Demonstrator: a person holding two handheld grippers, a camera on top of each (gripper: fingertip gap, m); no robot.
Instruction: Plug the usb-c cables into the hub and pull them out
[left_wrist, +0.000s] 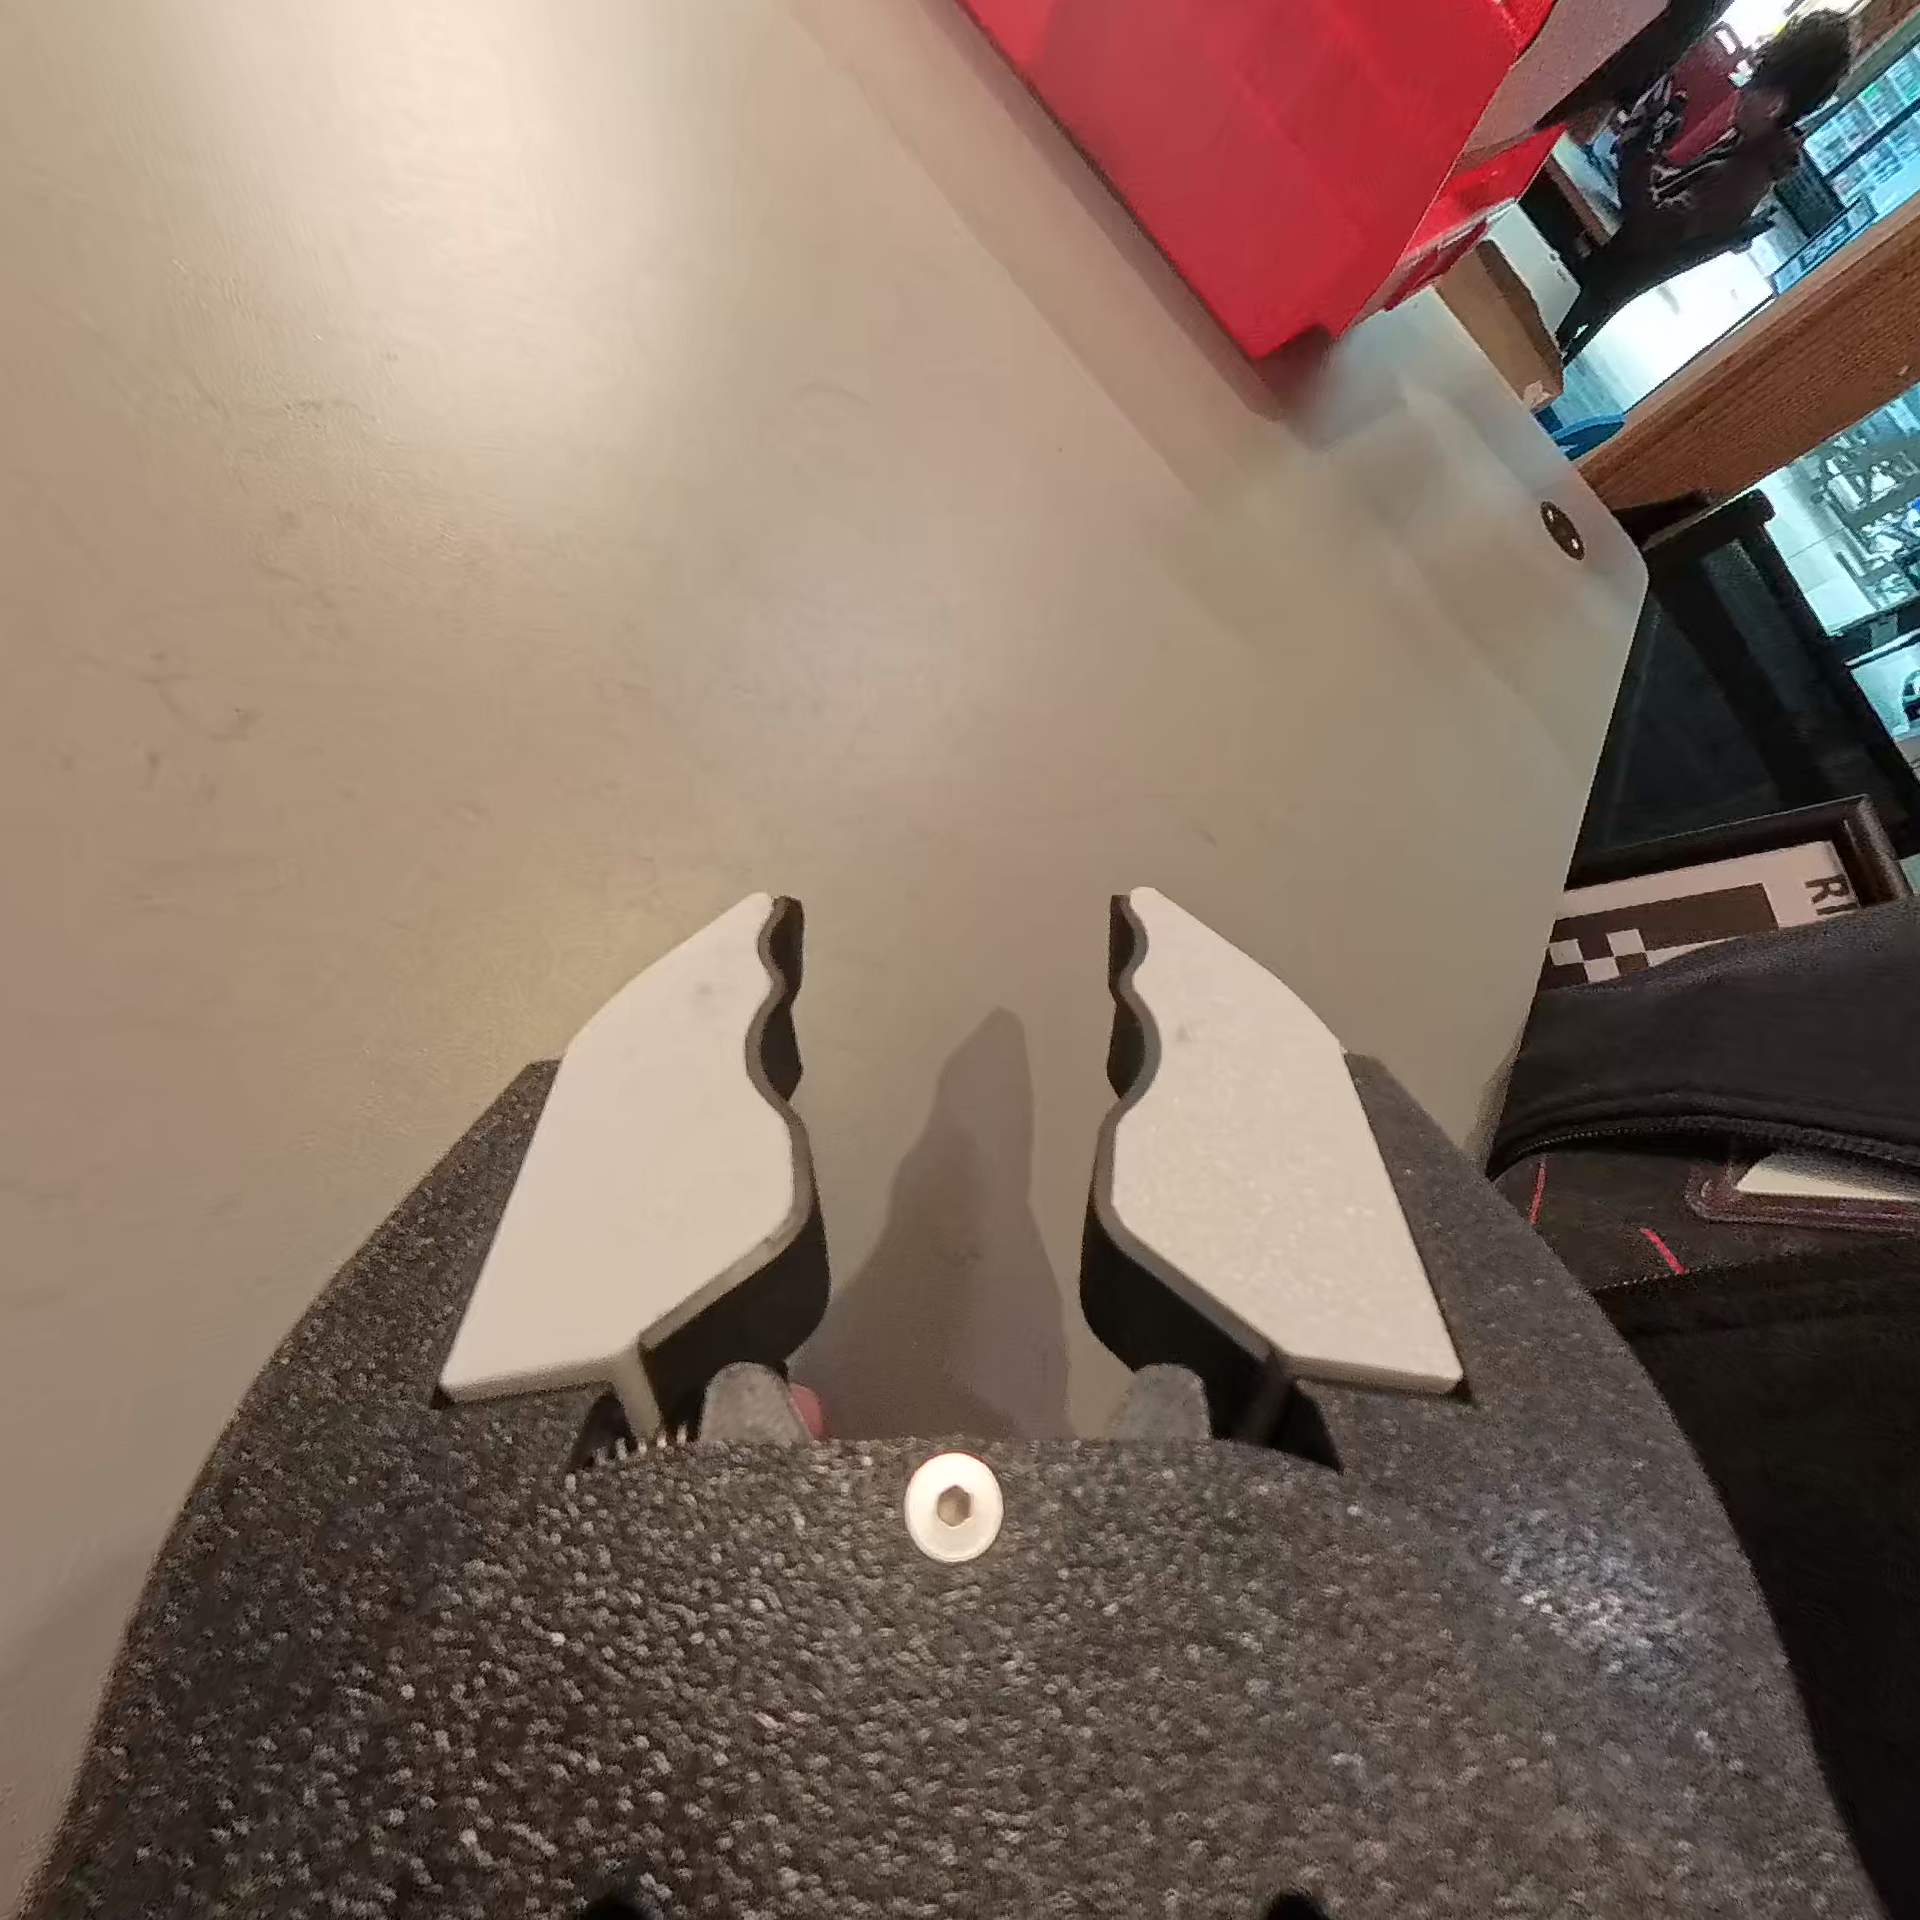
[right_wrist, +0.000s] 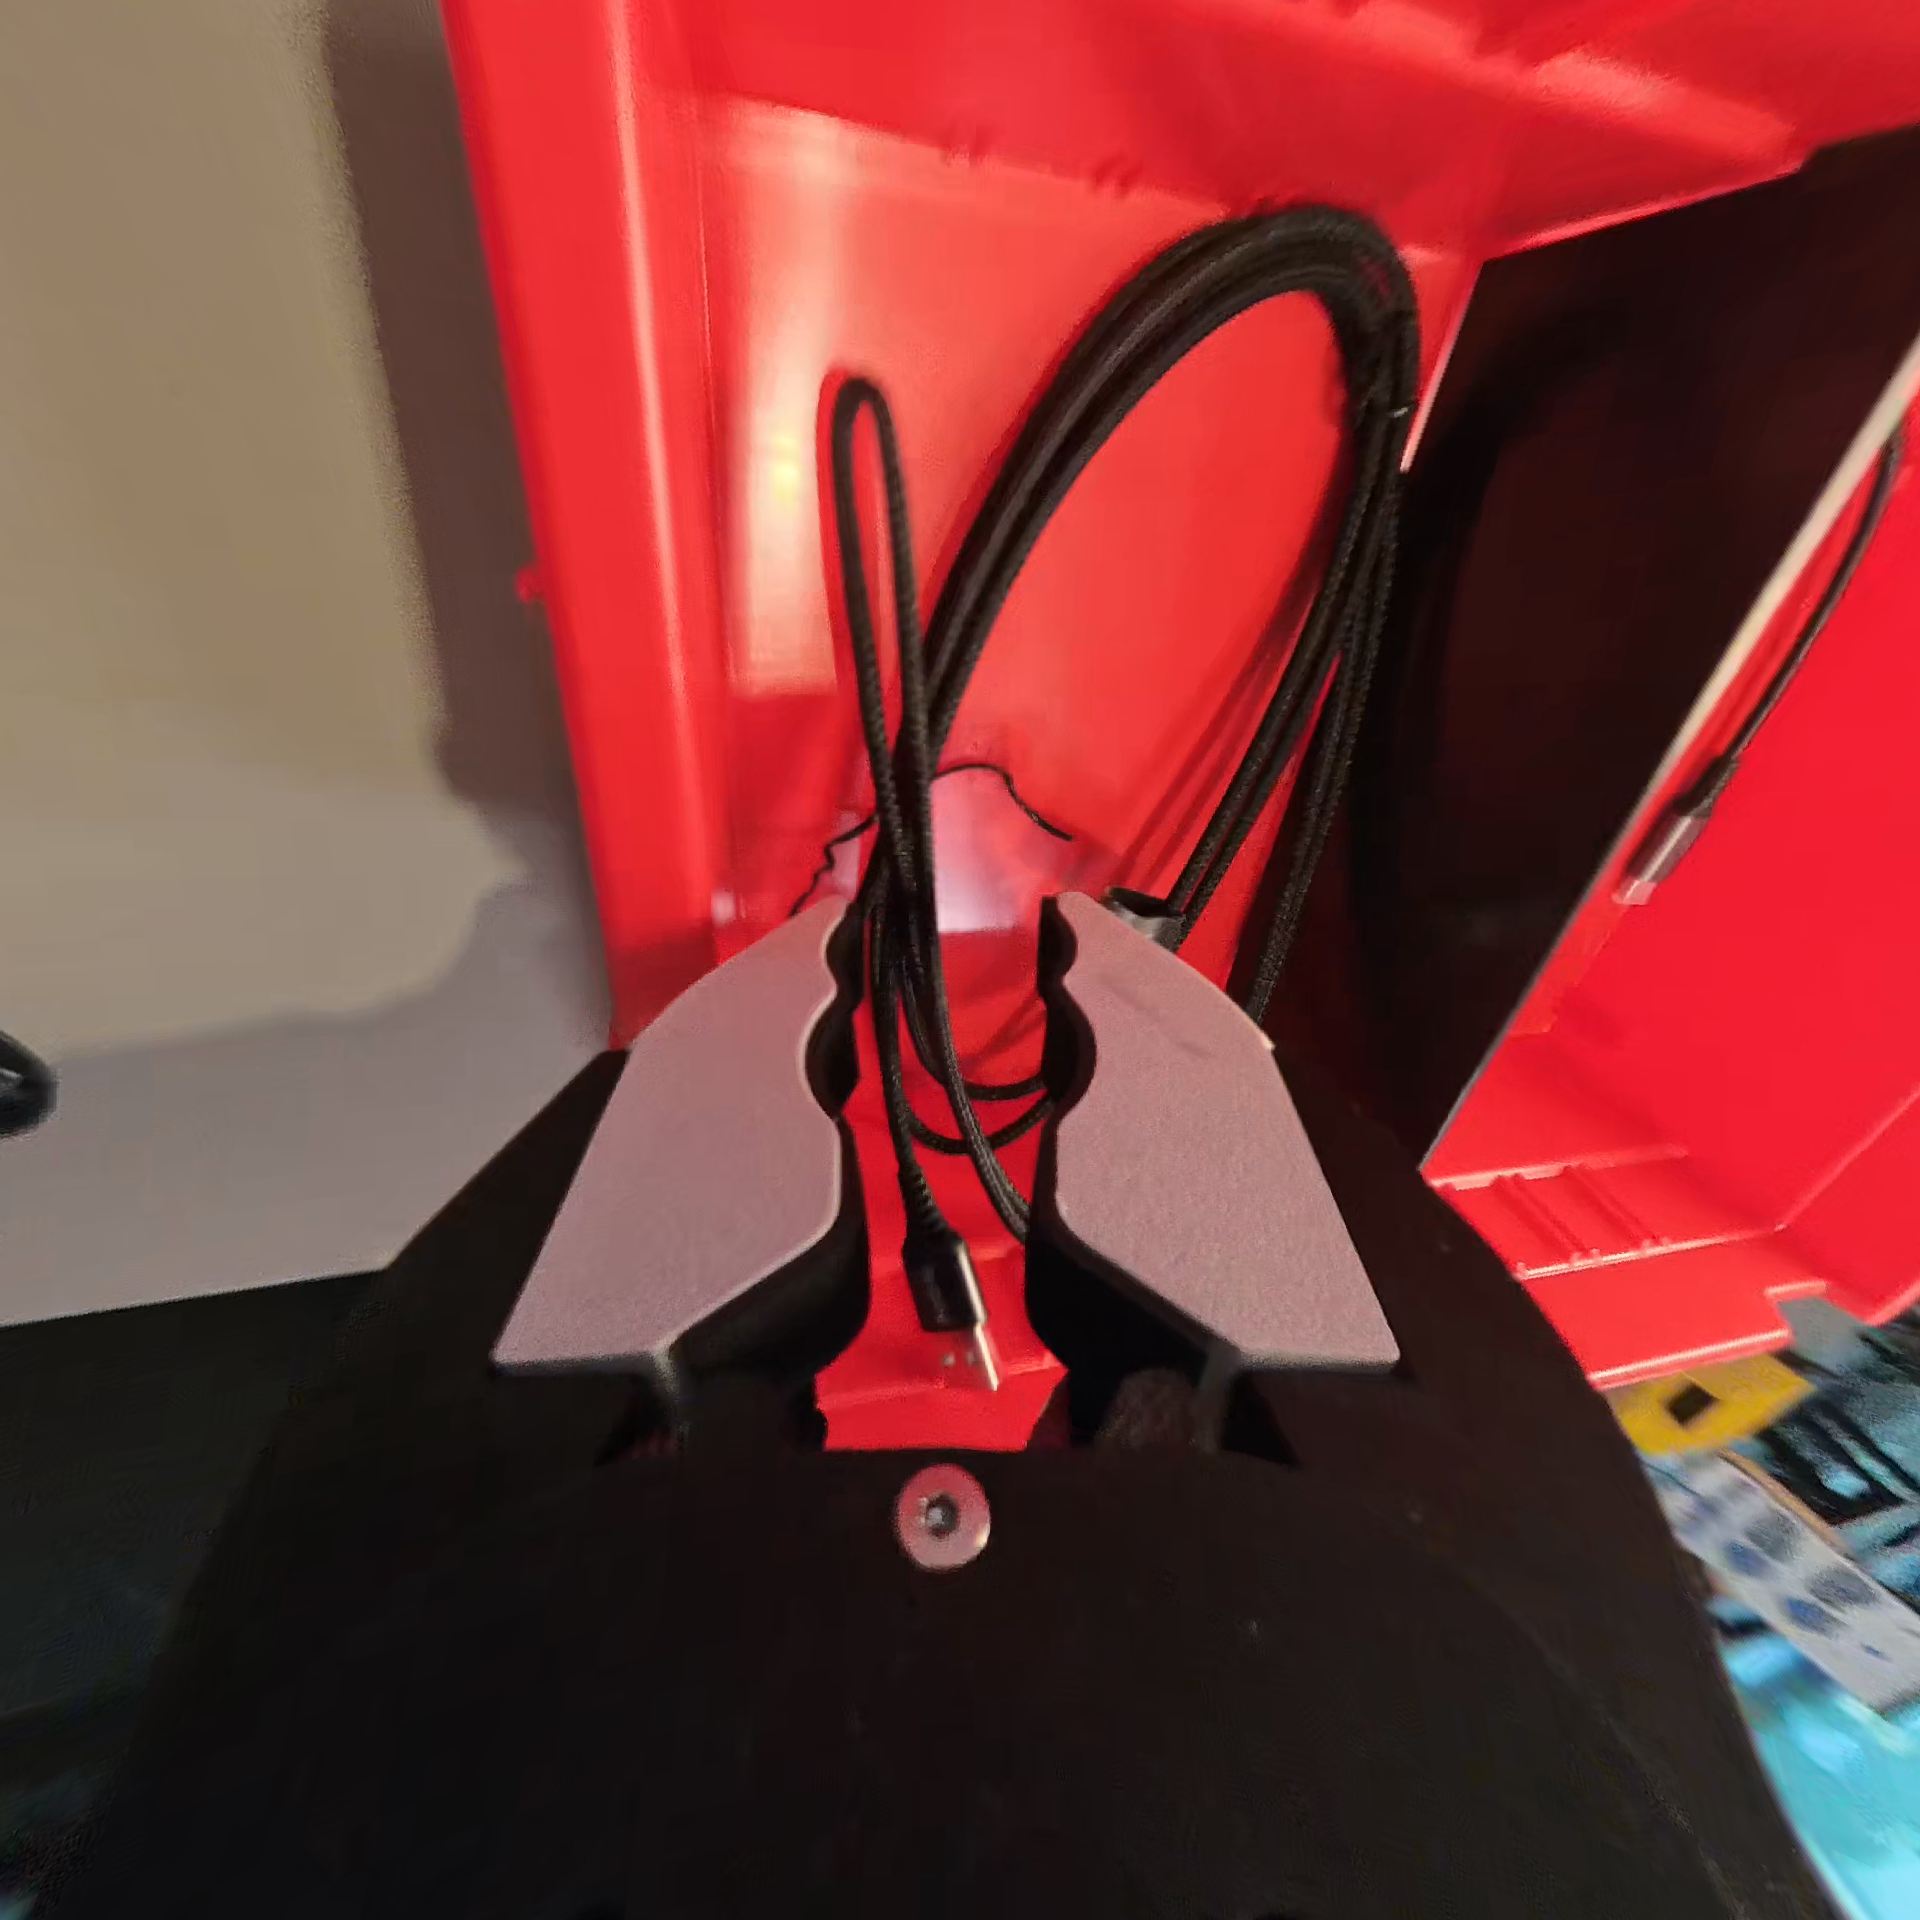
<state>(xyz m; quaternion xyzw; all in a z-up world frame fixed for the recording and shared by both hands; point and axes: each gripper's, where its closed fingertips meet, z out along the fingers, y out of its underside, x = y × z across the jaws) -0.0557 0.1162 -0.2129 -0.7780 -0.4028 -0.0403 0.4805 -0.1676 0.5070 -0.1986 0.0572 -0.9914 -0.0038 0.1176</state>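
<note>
Right gripper (right_wrist: 945, 914) spread, grasping nothing, over black cable (right_wrist: 904, 935) inside red bin (right_wrist: 623, 520); best to descend and pinch near the plug (right_wrist: 951, 1299); left gripper (left_wrist: 956, 914) also spread, over table (left_wrist: 416, 520); hub nowhere visible.

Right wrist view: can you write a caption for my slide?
Open tongs hover over black braided cables coiled in a red bin.

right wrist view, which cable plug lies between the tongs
The black plug with the bare metal tip, between the open right tongs. The silver plug lies off right in the other bin.
</note>
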